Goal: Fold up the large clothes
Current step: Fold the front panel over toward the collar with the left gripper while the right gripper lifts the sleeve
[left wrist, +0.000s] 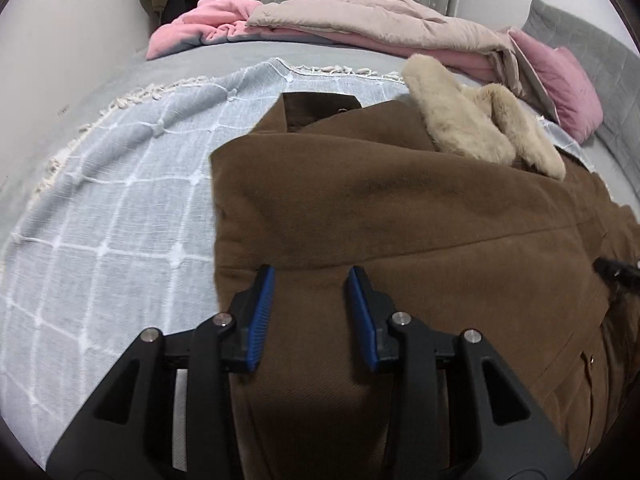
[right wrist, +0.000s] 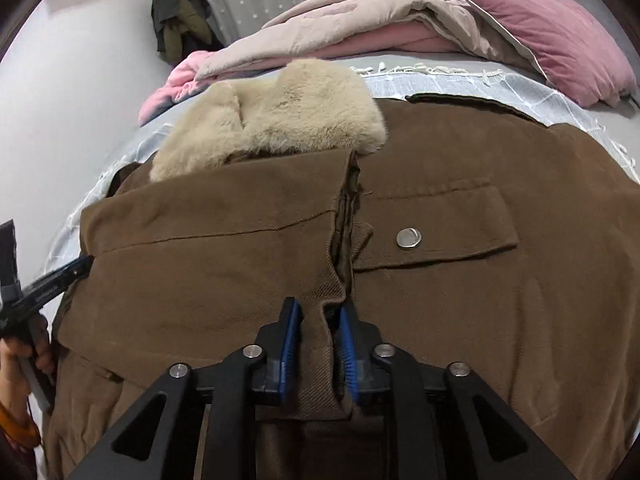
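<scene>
A large brown coat [left wrist: 400,216] with a beige fur collar [left wrist: 476,124] lies on the bed, its left side folded over toward the middle. My left gripper [left wrist: 311,276] is open and sits over the folded brown panel with fabric between its jaws. In the right wrist view the coat [right wrist: 480,320] fills the frame, with the fur collar [right wrist: 276,116] at the top and a snap-button pocket flap [right wrist: 436,228]. My right gripper [right wrist: 318,308] is shut on a bunched fold of the coat's front edge. The left gripper [right wrist: 60,276] shows at the left edge.
The coat rests on a light blue checked throw [left wrist: 120,208] with a fringe over a grey bed. A folded beige and pink quilt [left wrist: 360,16] and a pink pillow [left wrist: 560,80] lie at the far side. A dark garment [right wrist: 180,16] hangs by the wall.
</scene>
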Tool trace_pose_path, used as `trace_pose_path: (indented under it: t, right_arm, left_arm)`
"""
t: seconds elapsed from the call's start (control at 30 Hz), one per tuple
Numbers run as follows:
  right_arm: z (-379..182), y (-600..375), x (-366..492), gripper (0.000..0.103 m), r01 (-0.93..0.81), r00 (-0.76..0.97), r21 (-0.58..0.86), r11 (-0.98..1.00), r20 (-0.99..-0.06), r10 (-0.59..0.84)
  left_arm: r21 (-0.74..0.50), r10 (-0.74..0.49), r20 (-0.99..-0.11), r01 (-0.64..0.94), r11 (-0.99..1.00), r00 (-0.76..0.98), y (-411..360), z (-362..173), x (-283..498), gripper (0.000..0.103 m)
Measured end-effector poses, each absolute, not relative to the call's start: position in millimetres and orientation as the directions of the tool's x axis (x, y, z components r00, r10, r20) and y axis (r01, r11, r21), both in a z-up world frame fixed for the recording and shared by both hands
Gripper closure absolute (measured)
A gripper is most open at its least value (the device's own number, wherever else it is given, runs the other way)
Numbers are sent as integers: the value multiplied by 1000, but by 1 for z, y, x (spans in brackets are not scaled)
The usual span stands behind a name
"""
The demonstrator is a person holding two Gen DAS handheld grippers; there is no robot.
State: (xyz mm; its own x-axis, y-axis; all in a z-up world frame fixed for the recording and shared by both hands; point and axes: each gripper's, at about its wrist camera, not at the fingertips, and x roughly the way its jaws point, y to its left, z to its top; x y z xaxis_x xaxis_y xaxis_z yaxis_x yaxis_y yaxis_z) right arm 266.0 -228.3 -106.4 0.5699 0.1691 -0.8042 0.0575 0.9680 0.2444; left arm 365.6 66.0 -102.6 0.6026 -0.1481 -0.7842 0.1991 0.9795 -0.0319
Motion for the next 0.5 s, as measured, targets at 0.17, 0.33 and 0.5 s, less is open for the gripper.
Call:
trace_pose_path:
  t: [0.17,0.33,0.5]
  right_arm:
    - [-81,-266,240,39,77,595,183,980,-797,102]
    - [-60,-339,216,35,193,588,74,978,-807,-55]
    - [-37,-436,186,34,377,580,114,919,-803,-138]
  left_arm:
    - [-26,-124,-757,160,987,641,75,-77,330,18]
    - [-135,-176,-777,113,984,604,84,-59,305,10]
    - [-189,-202,-795,83,979,572,81,-52,280,8]
